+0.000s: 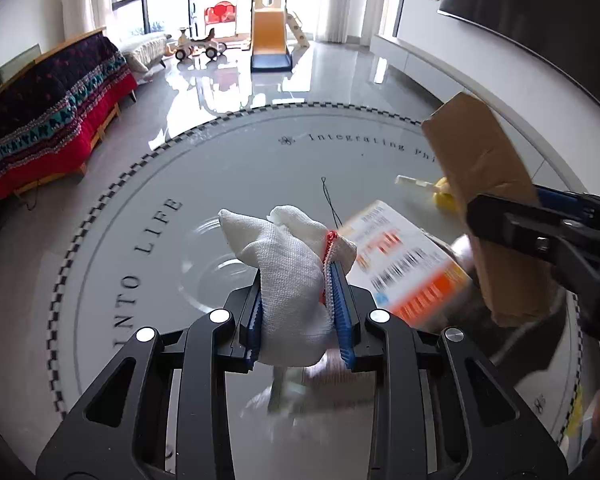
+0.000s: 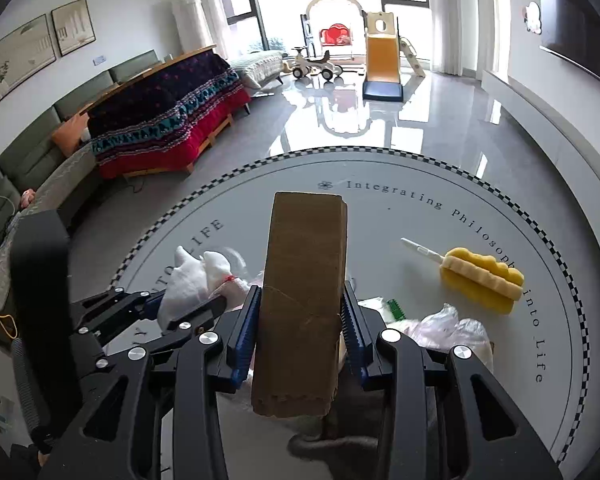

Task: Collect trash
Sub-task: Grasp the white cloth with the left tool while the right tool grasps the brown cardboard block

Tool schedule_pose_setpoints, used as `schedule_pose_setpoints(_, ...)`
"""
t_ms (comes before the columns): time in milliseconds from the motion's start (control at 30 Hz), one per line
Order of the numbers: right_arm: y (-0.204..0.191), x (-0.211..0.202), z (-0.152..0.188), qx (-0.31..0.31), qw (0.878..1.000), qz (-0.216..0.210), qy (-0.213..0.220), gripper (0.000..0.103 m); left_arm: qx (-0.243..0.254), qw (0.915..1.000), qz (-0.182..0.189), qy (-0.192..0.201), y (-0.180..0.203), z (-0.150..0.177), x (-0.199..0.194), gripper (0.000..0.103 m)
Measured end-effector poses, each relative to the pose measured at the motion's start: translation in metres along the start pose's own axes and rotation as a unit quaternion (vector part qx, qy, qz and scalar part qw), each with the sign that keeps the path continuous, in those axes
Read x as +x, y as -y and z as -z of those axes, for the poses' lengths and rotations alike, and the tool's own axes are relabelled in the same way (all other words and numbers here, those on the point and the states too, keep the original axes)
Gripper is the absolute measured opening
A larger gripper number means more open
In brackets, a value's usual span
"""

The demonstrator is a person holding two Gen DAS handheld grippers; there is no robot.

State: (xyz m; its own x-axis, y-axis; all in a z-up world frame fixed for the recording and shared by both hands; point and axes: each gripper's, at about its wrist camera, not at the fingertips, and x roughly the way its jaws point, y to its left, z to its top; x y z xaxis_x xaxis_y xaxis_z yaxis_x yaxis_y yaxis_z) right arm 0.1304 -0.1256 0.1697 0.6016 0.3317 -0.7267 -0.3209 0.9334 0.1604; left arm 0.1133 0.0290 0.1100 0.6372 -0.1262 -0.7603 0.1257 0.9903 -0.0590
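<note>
Round and grey, the worktop carries a checkered rim and printed lettering, with a glossy floor, a sofa under a red patterned blanket and a toy slide beyond. Nearest, the left gripper has its jaws clamped on a white cloth glove, lifted clear of the surface. Just right of it, the right gripper has its jaws clamped on an upright brown cardboard box. A yellow sponge brush lies far right, crumpled plastic nearer.
</note>
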Motion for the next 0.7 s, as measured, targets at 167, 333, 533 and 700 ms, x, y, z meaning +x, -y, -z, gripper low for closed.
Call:
schedule_pose_setpoints(167, -0.018, -0.020, 0.010, -0.002, 1.000, -0.014, 0.003, 0.040, -0.007, 0.9998, -0.011, 0.017, -0.010, 0.019, -0.039, 0.029)
schedule_pose_setpoints(333, -0.047, -0.040, 0.030, -0.014, 0.999, -0.030, 0.001, 0.040, -0.015, 0.9993, -0.024, 0.025, -0.020, 0.046, -0.072, 0.029)
schedule_pose_setpoints(533, -0.087, -0.061, 0.064, -0.033, 0.998, -0.050, -0.006, 0.040, -0.036, 0.9981, -0.039, 0.031, -0.036, 0.087, -0.113, 0.029)
schedule_pose_setpoints(700, -0.123, -0.080, 0.095, -0.054, 0.996, -0.067, -0.010, 0.040, -0.057, 0.9960, -0.059, 0.036, -0.053, 0.128, -0.148, 0.030)
